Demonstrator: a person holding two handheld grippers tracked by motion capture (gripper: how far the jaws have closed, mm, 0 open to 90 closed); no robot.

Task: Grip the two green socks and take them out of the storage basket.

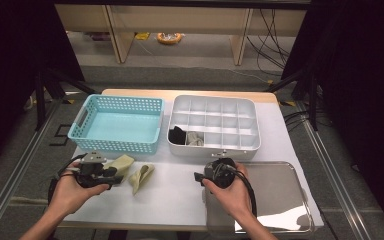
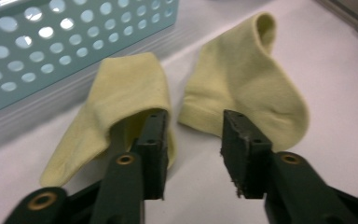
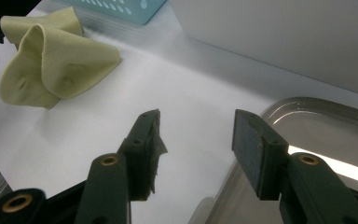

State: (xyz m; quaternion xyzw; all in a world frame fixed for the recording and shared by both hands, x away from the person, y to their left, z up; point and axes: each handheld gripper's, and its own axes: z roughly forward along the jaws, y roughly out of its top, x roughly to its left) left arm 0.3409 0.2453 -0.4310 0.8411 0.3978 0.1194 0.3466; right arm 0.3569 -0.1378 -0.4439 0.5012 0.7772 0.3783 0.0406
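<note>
Two pale yellow socks lie on the white table in front of the basket: one (image 1: 121,163) (image 2: 126,88) nearer it, the other (image 1: 141,176) (image 2: 242,84) to its right. My left gripper (image 1: 114,176) (image 2: 193,135) is open and low at their near ends. Its left jaw tip sits tucked under the edge of the first sock, and the gap between the jaws holds nothing. My right gripper (image 1: 198,177) (image 3: 198,123) is open and empty over the table beside the steel tray's left rim. In the right gripper view the yellow socks (image 3: 51,60) lie ahead at upper left.
A light blue perforated basket (image 1: 117,145) (image 2: 51,42) stands at the back left. A white divided box (image 1: 212,150) (image 3: 284,37) stands at the back right, with a black sock (image 1: 177,134) and a grey sock (image 1: 195,139) in its front compartments. A steel tray (image 1: 280,200) (image 3: 317,126) lies front right.
</note>
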